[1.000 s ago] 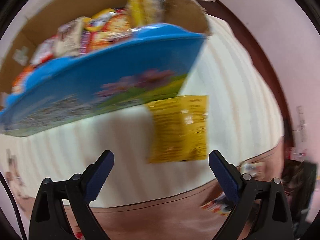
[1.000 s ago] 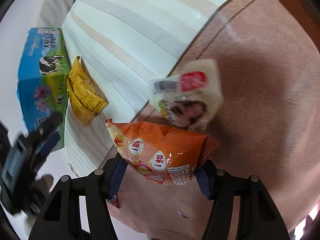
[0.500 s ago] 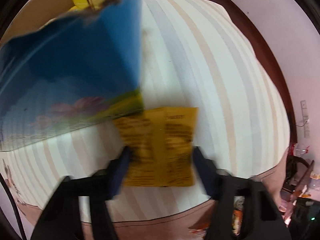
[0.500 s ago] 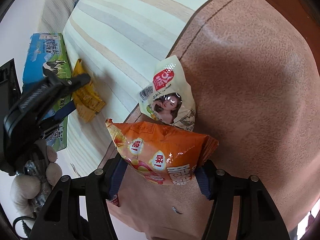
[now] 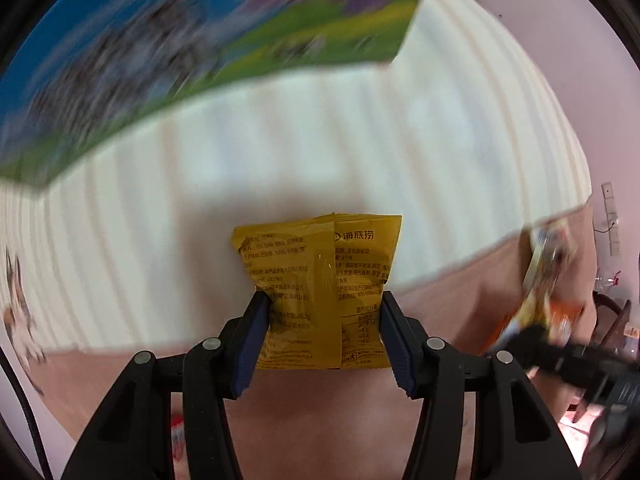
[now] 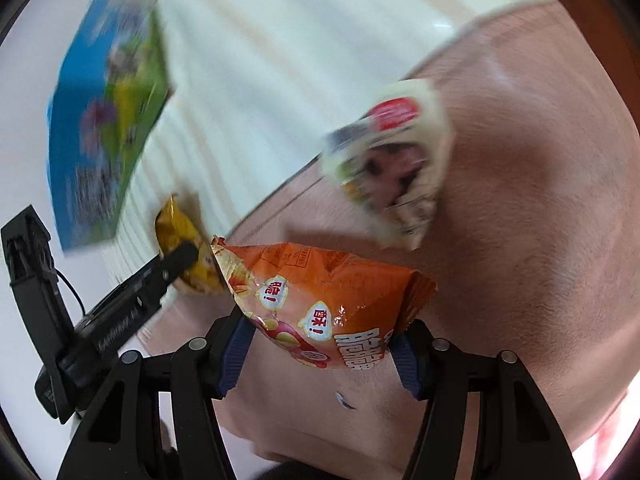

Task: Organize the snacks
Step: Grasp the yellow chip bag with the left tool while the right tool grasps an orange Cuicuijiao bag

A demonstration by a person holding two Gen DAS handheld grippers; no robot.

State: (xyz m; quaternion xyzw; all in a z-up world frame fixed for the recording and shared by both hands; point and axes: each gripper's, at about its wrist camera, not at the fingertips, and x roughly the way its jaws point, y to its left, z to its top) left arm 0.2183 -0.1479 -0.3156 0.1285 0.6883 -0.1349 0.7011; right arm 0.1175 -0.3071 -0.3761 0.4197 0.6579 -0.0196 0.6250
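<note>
My left gripper has just been closing its jaws, and they now press on both side edges of the yellow snack packet, which sits low in the centre of the left wrist view; its bottom edge reaches down between the blue pads, and the print on it is too small to make out beyond a short brand line at the top. In the right wrist view that same packet shows only as a crumpled yellow corner at centre left, half covered by the dark finger in front of it. My right gripper holds the orange chip bag between its jaws, the bag's lower edge sunk behind the pads and its lettering cut off there. The blue and green box fills the upper left of the left wrist view, badly smeared by motion, so the picture on its side is unreadable, and its top runs off the frame. Below everything lie a striped cream cover and a plain brown cover; what they are spread over I cannot tell. A white snack pack with a red label lies on the brown cover in the upper right of the right wrist view, too blurred to read.
</note>
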